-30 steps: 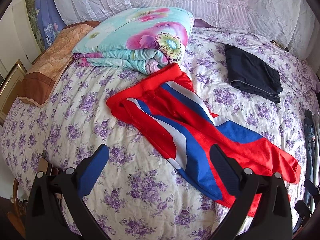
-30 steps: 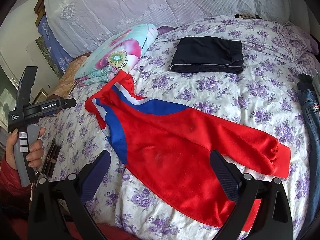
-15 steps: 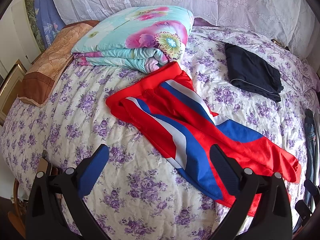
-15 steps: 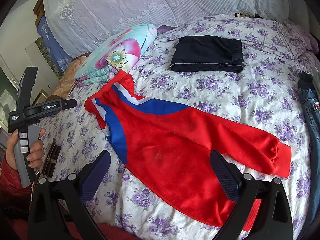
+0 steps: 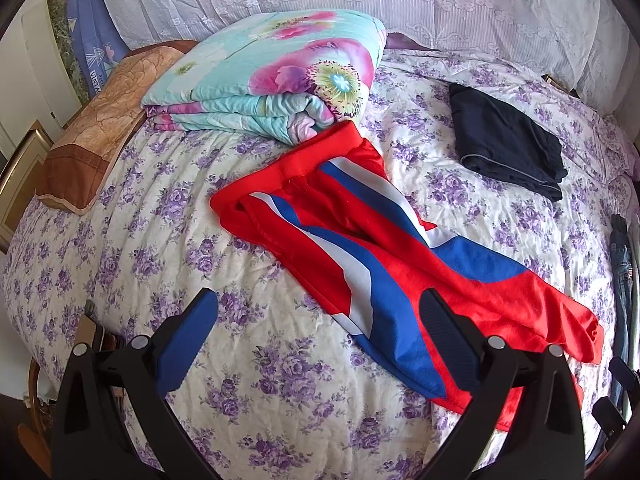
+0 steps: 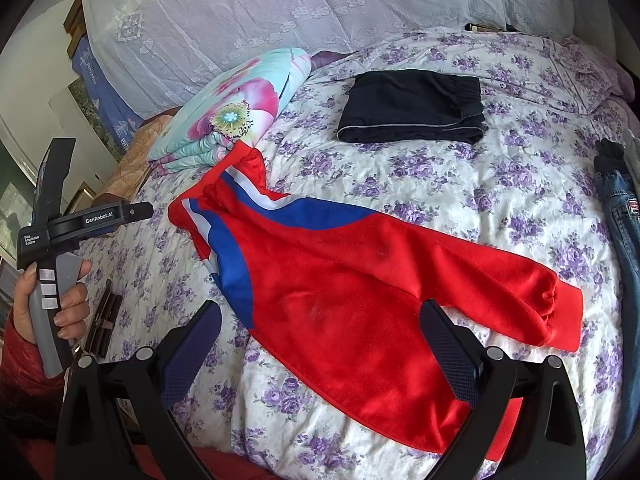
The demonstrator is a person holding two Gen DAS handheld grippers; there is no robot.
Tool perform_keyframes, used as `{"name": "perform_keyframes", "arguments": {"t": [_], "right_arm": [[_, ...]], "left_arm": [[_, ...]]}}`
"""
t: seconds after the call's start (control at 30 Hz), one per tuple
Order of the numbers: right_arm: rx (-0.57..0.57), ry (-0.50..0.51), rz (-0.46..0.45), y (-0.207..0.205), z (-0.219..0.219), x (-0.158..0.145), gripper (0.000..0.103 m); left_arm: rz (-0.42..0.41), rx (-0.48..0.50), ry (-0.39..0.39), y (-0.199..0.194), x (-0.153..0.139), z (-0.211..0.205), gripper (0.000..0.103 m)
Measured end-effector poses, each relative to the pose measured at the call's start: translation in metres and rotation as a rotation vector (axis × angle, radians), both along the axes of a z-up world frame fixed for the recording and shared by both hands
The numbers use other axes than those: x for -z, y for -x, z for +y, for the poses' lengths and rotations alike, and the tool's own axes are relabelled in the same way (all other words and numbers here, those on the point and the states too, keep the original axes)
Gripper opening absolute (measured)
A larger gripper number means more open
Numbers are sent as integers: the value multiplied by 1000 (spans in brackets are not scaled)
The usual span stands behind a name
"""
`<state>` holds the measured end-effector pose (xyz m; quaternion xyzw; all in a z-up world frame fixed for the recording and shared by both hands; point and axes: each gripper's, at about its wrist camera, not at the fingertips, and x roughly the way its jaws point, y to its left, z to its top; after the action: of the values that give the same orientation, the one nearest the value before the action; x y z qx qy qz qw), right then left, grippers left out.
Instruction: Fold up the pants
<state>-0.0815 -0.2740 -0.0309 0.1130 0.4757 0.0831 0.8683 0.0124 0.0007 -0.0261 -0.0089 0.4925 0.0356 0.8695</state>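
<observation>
Pants [image 6: 360, 280] in red with blue and white side stripes are spread unfolded across the floral bedspread [image 6: 460, 184], and every other place is given from them. By the bedspread, cream with purple flowers, the whole scene beneath the pants is filled. A folded quilt [image 5: 272, 80] in turquoise with large pink flowers is stacked just beyond the waistband, which appears to touch its near edge. A brown patterned pillow [image 5: 92, 136] is seen past the quilt, further from the pants on the waistband side. Dark folded trousers [image 6: 412, 112] are laid well apart from the pants, toward the lace-covered headboard end. A pair of blue jeans [image 6: 624, 232] is found beyond the leg cuffs, at the bed's edge. The right gripper [image 6: 320, 348] is held above the seat and thigh area of the pants, its jaws spread wide with nothing between them. The left gripper [image 5: 320, 332] is held above the striped hip side, its jaws likewise parted and empty; one blue finger pad [image 5: 188, 344] is seen over bare bedspread, the other over the cloth. In the right wrist view the left hand [image 6: 52, 300] is seen wrapped around the left gripper's handle, beside the waistband end.
</observation>
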Motion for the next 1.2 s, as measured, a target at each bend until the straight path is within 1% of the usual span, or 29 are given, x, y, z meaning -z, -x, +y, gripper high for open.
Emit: {"name": "perform_keyframes", "arguments": {"t": [0.7, 1.2], "right_arm": [[5, -11, 6, 0, -3, 1, 100], [15, -27, 27, -5, -6, 7, 100]], "left_arm": [[8, 1, 4, 2, 5, -4, 98], [51, -3, 3, -9, 7, -5, 98]]}}
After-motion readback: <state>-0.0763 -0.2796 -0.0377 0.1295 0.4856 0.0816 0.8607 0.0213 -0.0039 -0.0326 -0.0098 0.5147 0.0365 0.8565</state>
